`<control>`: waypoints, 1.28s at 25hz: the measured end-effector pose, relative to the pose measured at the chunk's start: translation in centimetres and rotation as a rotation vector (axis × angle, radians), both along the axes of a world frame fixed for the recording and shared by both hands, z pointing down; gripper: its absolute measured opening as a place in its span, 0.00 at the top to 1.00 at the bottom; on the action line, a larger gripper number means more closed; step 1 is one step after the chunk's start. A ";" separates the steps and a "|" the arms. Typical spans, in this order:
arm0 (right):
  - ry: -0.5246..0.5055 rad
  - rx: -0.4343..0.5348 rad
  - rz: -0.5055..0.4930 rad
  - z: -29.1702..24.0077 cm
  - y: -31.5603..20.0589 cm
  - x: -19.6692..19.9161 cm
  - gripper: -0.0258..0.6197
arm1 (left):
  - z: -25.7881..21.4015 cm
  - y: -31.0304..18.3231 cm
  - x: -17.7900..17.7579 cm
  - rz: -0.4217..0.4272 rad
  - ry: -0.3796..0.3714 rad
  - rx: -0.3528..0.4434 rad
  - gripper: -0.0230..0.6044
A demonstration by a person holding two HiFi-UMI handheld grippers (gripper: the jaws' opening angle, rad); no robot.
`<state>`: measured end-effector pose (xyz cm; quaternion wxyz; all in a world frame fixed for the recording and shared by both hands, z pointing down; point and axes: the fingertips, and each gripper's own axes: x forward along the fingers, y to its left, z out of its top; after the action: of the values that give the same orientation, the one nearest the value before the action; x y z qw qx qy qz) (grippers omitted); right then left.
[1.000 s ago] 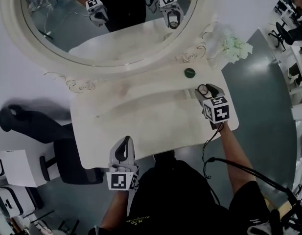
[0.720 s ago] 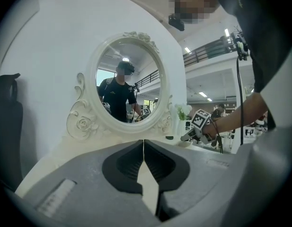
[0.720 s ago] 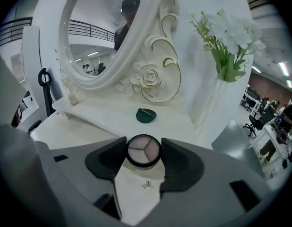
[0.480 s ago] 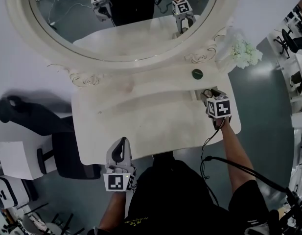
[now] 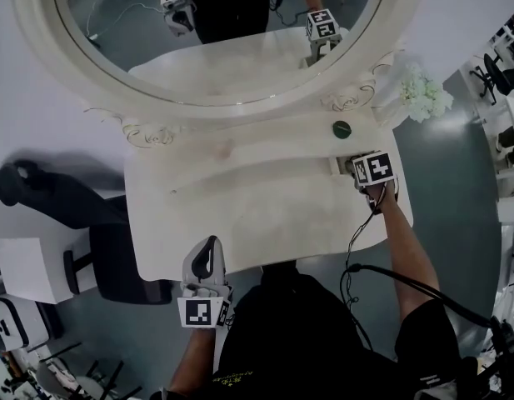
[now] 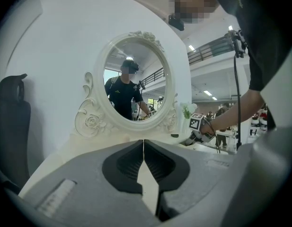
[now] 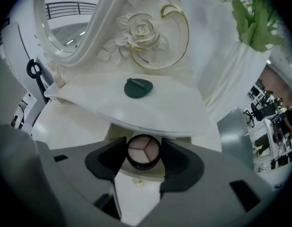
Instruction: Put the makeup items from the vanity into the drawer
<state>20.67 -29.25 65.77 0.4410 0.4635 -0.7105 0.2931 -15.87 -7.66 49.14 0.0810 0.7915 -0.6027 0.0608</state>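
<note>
Cream-painted wood with carved roses and gilt scrolls fills the scene: a vanity surface (image 5: 240, 215) beneath a large oval mirror (image 5: 223, 32). Between the jaws of the right gripper (image 5: 348, 167) sits a small round black-rimmed compact (image 7: 143, 151). Its pan is split into three pale wedges of pink and beige powder. The dark pads press its rim from both sides, with the jaws roughly half apart. The compact is held just below the lip of the raised shelf, over a pale beige recess (image 7: 136, 176). Beyond the jaws, on that shelf, lies a dark green matte disc (image 7: 138, 87). Above and to the right of them hang green leaves (image 7: 252, 18).

Only the right gripper view shows the compact's face; in the head view it cannot be made out beside the marker cube. The left gripper view shows the left gripper (image 6: 144, 148) with its smooth grey jaws closed tip to tip on nothing. They sit at the surface's near edge, with the mirror far ahead of them.
</note>
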 end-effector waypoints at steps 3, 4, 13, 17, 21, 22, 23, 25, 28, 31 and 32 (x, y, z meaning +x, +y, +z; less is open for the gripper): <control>0.032 -0.089 -0.025 0.7 -0.2 0.1 0.60 | 0.0 0.0 -0.2 -0.007 -0.003 -0.004 0.93; 0.050 -0.120 -0.038 0.9 -0.1 0.1 0.60 | 0.0 0.0 -0.2 -0.009 -0.003 -0.003 0.93; 0.193 -0.378 -0.034 4.1 0.2 1.2 0.60 | 0.0 0.1 -0.1 -0.018 -0.002 -0.004 0.93; 0.189 -0.474 -0.002 4.6 0.4 1.3 0.60 | 0.5 0.4 -0.1 -0.024 -0.003 -0.006 0.93; 0.263 -0.527 0.002 5.1 0.9 2.0 0.60 | 0.6 0.7 -0.1 -0.041 0.003 -0.009 0.93; 0.272 -0.528 0.003 5.2 0.9 2.1 0.60 | 0.5 0.8 -0.1 -0.041 0.003 -0.007 0.93; 0.274 -0.530 0.006 5.3 0.9 2.1 0.60 | 0.4 0.8 -0.1 -0.042 0.002 -0.004 0.93; 0.274 -0.540 0.017 5.3 0.9 2.1 0.60 | 0.2 0.9 -0.3 -0.050 0.001 -0.002 0.93; 0.275 -0.548 0.024 5.5 0.9 2.2 0.60 | 0.0 1.2 -0.4 -0.059 0.005 0.008 0.93; 0.274 -0.545 0.021 5.4 0.7 2.2 0.60 | 0.2 1.7 -0.5 -0.065 0.004 0.002 0.93; 0.274 -0.545 0.019 5.4 0.8 2.2 0.60 | 0.2 1.8 -0.6 -0.069 0.004 0.000 0.93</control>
<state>22.85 -28.49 71.20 0.6379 0.3700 -0.5353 0.4118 -16.47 -5.86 49.36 0.0842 0.7704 -0.6294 0.0565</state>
